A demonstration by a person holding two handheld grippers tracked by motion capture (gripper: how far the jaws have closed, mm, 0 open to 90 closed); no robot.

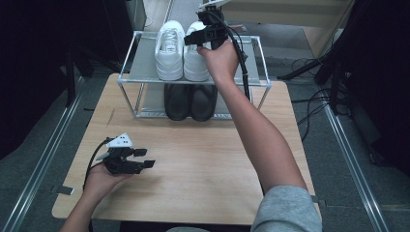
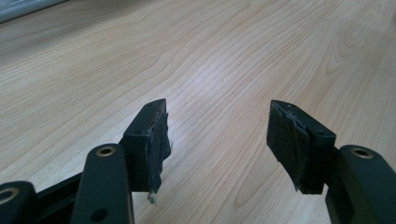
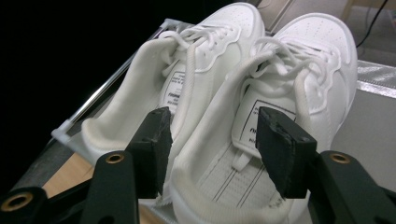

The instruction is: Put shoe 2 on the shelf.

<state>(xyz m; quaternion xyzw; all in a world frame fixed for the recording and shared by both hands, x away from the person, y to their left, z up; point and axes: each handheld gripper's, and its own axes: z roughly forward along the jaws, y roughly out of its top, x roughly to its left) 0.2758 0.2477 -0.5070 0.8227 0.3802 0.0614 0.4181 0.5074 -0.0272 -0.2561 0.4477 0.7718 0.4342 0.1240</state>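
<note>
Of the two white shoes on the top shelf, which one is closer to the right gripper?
The right-hand white shoe, beside the bare part of the shelf. The right gripper hangs open over it, while the left-hand white shoe stands farther away.

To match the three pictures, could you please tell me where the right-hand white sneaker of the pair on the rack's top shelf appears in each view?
High view: the right-hand white sneaker stands top centre on the rack's top shelf, partly behind the right gripper.
Left gripper view: bare wooden tabletop beyond the jaws, no sneaker.
Right gripper view: it lies centre to right, heel between the open jaws.
Shared landmark: the other white sneaker beside it.
</note>
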